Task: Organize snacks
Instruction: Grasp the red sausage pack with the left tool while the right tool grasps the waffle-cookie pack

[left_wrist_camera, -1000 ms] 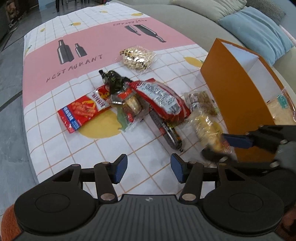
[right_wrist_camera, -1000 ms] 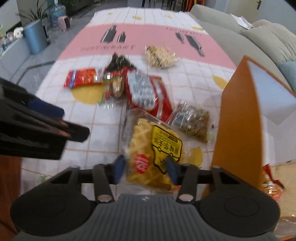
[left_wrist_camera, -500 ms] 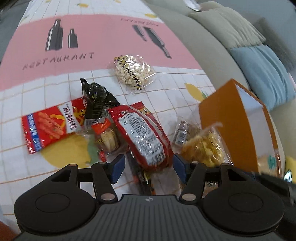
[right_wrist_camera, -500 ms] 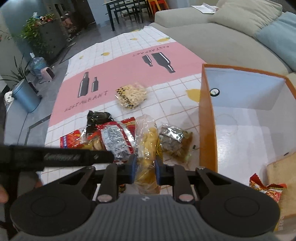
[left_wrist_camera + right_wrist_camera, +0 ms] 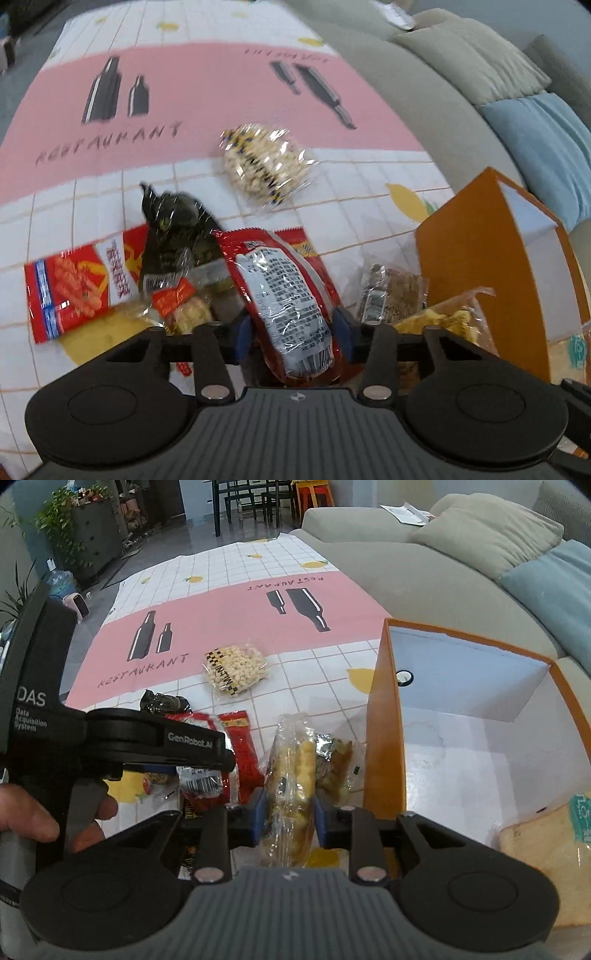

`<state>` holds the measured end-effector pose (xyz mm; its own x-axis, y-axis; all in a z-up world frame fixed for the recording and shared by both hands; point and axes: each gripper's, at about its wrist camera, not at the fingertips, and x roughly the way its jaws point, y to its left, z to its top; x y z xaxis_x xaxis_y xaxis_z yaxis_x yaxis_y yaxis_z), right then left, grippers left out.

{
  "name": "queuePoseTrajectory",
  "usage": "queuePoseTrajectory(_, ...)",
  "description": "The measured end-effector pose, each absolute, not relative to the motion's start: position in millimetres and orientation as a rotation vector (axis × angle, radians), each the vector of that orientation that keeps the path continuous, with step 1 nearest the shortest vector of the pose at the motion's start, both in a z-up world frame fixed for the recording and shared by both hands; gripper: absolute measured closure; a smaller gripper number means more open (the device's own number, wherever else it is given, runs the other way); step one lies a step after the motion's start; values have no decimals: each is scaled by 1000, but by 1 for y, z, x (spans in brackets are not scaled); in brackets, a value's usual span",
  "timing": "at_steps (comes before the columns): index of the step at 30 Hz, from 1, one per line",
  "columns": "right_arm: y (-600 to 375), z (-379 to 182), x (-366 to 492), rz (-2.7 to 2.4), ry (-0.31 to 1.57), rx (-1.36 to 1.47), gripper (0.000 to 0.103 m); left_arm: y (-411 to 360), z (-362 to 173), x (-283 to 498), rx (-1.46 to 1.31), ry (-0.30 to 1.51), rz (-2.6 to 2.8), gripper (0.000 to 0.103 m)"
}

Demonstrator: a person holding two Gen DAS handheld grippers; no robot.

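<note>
My right gripper is shut on a clear bag of yellow puffs and holds it up just left of the orange box. My left gripper has its jaws on both sides of a red snack packet lying on the cloth; whether they press it is unclear. The yellow puff bag also shows at the right of the left wrist view. The box holds a bread pack.
On the tablecloth lie a peanut bag, a black packet, a red shrimp-stick packet and a brown snack bag. A grey sofa with cushions runs behind the box.
My right gripper closed on the yellow puff bag and lifted it beside the box. My left gripper moved forward and its jaws came around the red packet.
</note>
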<state>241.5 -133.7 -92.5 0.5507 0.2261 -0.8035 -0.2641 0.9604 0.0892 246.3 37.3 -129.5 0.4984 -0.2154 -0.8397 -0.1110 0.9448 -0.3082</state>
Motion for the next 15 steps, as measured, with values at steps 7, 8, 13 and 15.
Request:
queuePoseTrajectory(7,-133,-92,241,290,941,-45,79,26,-120,251,-338,1032,-180,66)
queuePoseTrajectory(8,-133,-93,240,289,940,-47,79,25,-125,255,-361,1059,-197,66)
queuePoseTrajectory(13,-131,-94,239,288,934,-70,80,21,-139,262,-419,1102,-178,70)
queuePoseTrajectory(15,-130,-94,239,290,931,-72,80,20,-137,262,-411,1094,-165,72)
